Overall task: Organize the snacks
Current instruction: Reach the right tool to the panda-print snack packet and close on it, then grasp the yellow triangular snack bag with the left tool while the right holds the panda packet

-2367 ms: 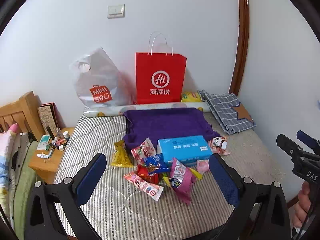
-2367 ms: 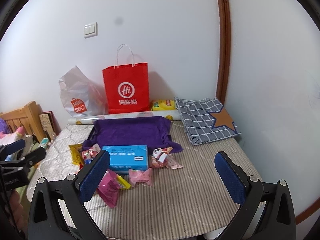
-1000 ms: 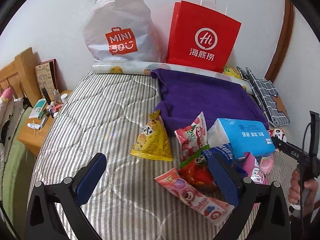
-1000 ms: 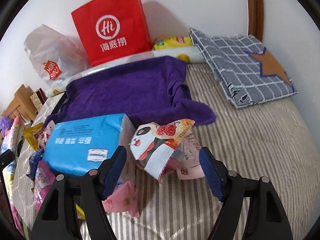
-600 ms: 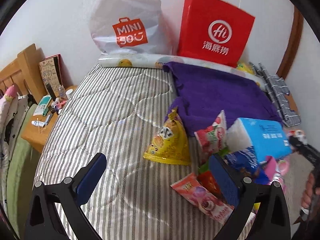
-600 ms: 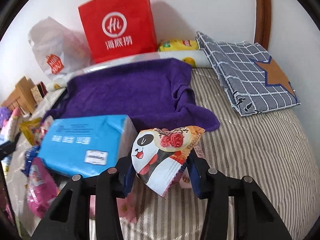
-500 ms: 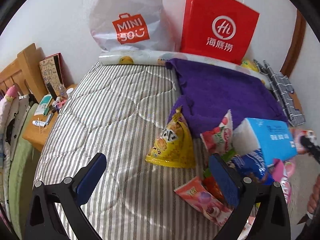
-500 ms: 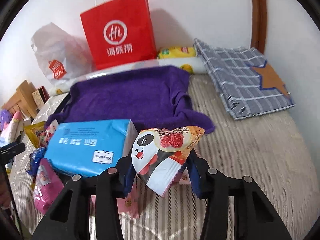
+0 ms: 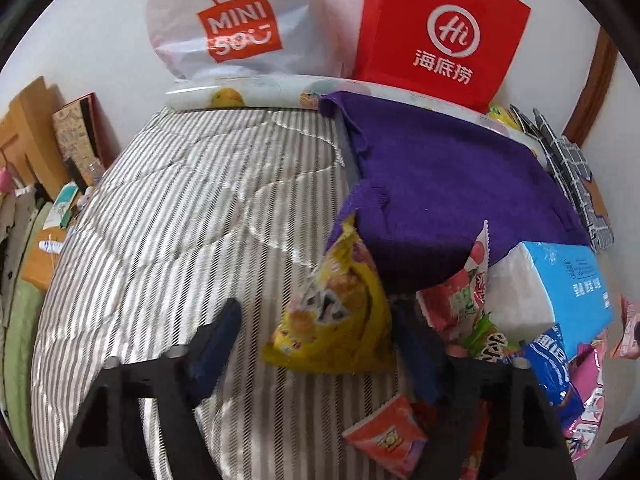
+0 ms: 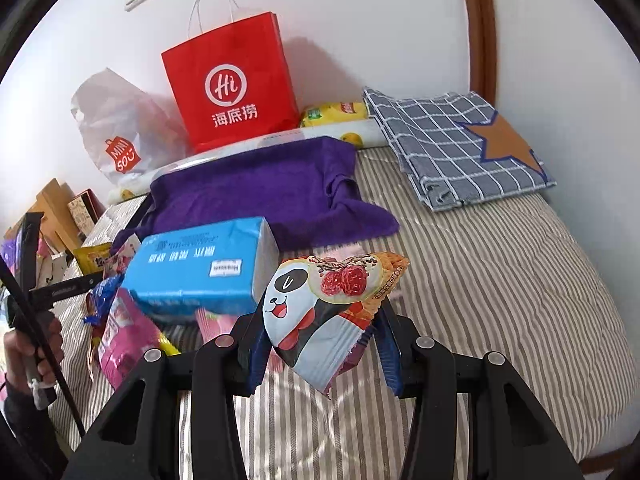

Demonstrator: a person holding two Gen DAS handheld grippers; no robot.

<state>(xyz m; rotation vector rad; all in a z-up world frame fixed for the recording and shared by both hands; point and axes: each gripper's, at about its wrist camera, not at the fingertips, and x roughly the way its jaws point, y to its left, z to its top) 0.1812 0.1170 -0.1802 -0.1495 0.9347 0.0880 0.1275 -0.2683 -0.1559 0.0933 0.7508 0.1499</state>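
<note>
Closest to us, our right gripper [image 10: 326,350] is clamped on the panda snack packet [image 10: 324,312], pads pressed into its lower half so that the printed face stands up above the striped mattress [image 10: 500,300], clear of the bedding as far as we can judge. Our left gripper [image 9: 320,354] has just been closing, and the yellow snack bag [image 9: 340,320] sits between its jaws: the right pad looks to be at the bag's edge, while the left pad shows striped cover between it and the bag, so we read this as a pinch not yet made. To finish it well we should bring the jaws in around the bag's puffy lower body instead of its crimped top, squeeze only until the foil dimples, and lift straight up so the red packet [image 9: 384,436] lying just in front and the pink and green packets [image 9: 464,300] beside it are not dragged along. Just beyond, the blue tissue pack [image 10: 200,268] rests across the heap of remaining snacks, with a pink bag [image 10: 124,332] at its near left corner; we judge most of the sorting is still ahead of us. Behind that lies the purple towel [image 10: 260,192], and to its right the folded checked cloth with a star [image 10: 460,144]. Farthest off, against the wall, stand the red paper bag [image 10: 232,84] and the white Miniso bag [image 9: 240,28], either a likely home for what we carry, though we cannot tell which is meant.
</note>
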